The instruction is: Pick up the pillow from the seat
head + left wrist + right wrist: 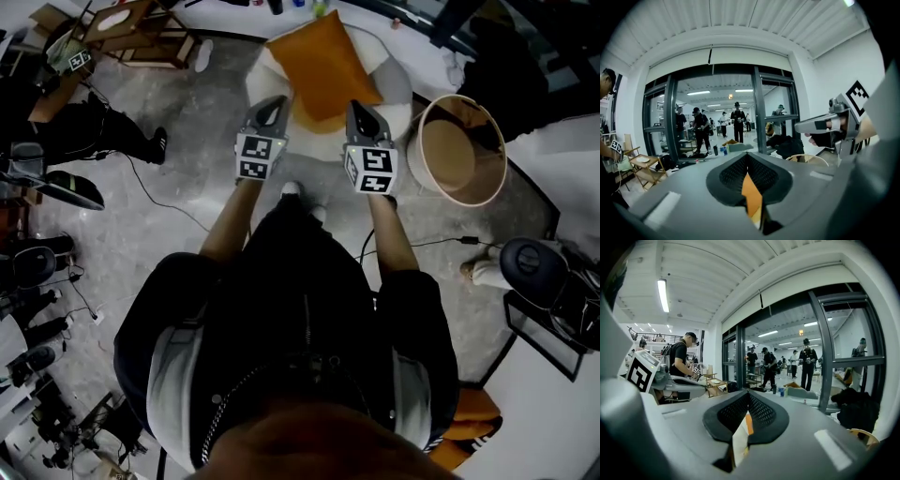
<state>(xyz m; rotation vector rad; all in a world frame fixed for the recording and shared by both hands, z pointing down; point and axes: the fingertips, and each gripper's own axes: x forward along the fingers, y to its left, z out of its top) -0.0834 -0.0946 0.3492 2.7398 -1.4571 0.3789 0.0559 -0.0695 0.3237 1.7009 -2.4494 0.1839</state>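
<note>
We're standing over a pale round seat [401, 89] w/ the orange pillow [323, 66] lying on it, one corner pointing toward us & reaching approx the seat's near edge. We hold both tools out in front, side by side & roughly level w/ each other. In the head view the L gripper [273, 101] sits at the pillow's left edge & the R gripper [357, 106] overlaps its right-hand near edge. As far as we can judge from that view, both are held up above the pillow, not resting on it. L jaws are closed tip to tip, black pads [731, 176] meeting at the front. Thru the narrow slit behind the tips we see a sliver of orange w/ a bit of cream lower down, i.e. pillow & seat underneath, nothing pinched. R jaws are the same: together, w/ a cream strip & a thin orange line showing thru the slit, nothing held. Both gripper views look level into the room: glass doors [758, 112] w/ dark frames, & several people [737, 123] standing beyond them. The L gripper view also catches the R gripper off to its right, pointing the same general way. Just beside the seat, on its right, stands a round tan basket [459, 150], open at the top. At the head view's upper left there's a wooden folding table [131, 33], well apart from the seat, on the grey floor [187, 141].
</note>
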